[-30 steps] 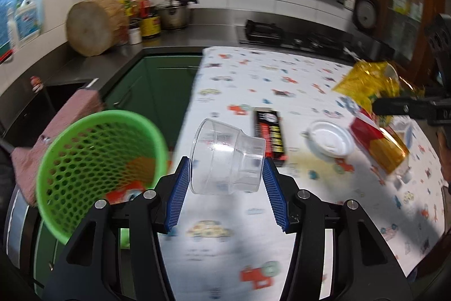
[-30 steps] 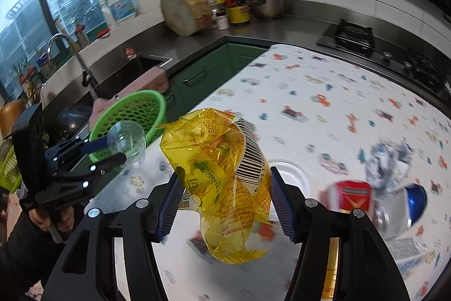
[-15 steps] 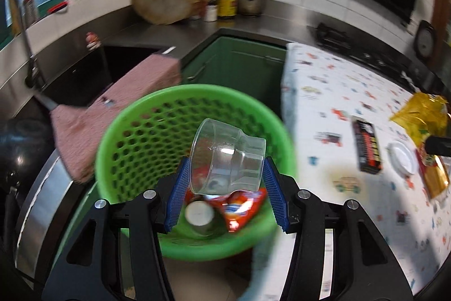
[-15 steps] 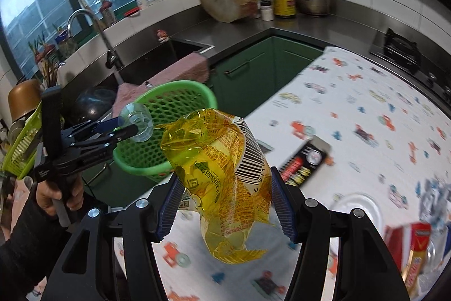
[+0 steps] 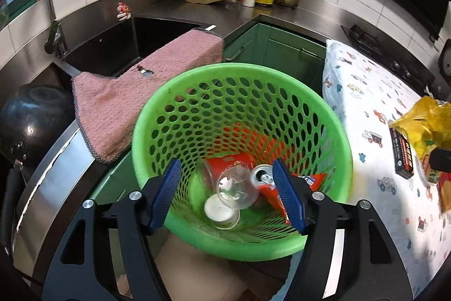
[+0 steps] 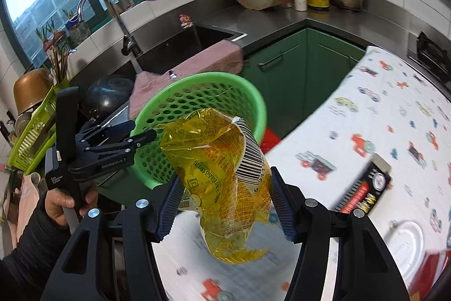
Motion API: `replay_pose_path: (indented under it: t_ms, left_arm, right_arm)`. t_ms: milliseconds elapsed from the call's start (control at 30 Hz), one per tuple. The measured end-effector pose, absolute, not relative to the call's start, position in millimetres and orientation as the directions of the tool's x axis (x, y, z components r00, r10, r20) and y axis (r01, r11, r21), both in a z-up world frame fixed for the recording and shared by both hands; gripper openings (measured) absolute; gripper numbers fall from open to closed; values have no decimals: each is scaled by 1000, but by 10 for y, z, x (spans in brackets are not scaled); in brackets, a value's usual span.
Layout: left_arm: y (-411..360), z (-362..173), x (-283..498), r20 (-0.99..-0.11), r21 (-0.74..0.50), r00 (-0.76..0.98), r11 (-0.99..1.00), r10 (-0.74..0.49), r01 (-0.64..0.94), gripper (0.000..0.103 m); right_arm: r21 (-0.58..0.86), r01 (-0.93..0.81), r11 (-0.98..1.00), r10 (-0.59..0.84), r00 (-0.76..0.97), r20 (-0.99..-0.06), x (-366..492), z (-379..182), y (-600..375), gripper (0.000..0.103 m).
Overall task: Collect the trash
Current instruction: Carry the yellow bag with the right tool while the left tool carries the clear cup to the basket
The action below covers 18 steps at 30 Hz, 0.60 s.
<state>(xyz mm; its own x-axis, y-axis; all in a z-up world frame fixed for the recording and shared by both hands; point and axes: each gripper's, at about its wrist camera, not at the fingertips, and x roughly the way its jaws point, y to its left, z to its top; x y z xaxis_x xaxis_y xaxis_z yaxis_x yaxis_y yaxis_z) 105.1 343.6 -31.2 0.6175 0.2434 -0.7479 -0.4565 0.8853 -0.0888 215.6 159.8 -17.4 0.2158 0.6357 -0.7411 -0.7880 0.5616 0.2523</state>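
1. Hovering over the basket (image 5: pixel 242 160), left gripper (image 5: pixel 227 196) with fingers spread wide apart and nothing between them; half a second back, clamped on the clear cup.
2. Now lying on its side at the basket's bottom, cup (image 5: pixel 234 188), loose among a can (image 5: pixel 263 177), a red wrapper (image 5: pixel 284 188) and a small white lid (image 5: pixel 221 209). Touching the can and the lid, as far as can be told.
3. Meaning for the task: one piece of trash delivered, left gripper free for the next pick.
4. Clamped on the yellow bag (image 6: pixel 222 177), right gripper (image 6: pixel 225 206), fingers pressing its two sides, bag hanging crumpled below them. Held the same way as a second ago, but carried closer: near the basket's rim now, above the bench (image 6: pixel 366 131) at its left edge.
5. Judged next: bag over the basket's mouth, then release. Left gripper sits in that path and probably needs to clear off first.
6. Risk: light bag may cling to a finger pad or drift past the rim.
7. Left on the bench: a black box (image 6: pixel 363 188) and a white lid (image 6: pixel 406 241) near the right edge, more red packaging beyond, partly cut off.
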Motion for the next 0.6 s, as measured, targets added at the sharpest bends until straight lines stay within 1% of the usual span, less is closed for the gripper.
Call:
replay_pose_path:
  t_ms: [67,133,433,533,600]
  left_arm:
    - [3474,-297,996,-743,-100,622,878,246,-468,68]
    - [3511,-281,935,-739,-118,627,869,246,-480,73]
    - [3618,-186,702,-720,-139,638,843,273,-519,74]
    - [3668,-158,636,-714,-150,642,834,279,-531,75]
    - [3700,-148,601,-713,-159,642,828,281,-539,75]
  right_arm:
    - [262,-790,555,638,201,-743,2161,-215,1710,58]
    - [268,-791,550,636,189,-748,2167,-269,1811,58]
    - [309,-784,538,634,136,-761,2191,-499,2221,58]
    - [337,-778,531,648,116,-753,2197,-548,2328,66]
    - [363,-770,525,662,102,-742,2194,-573,2395,74]
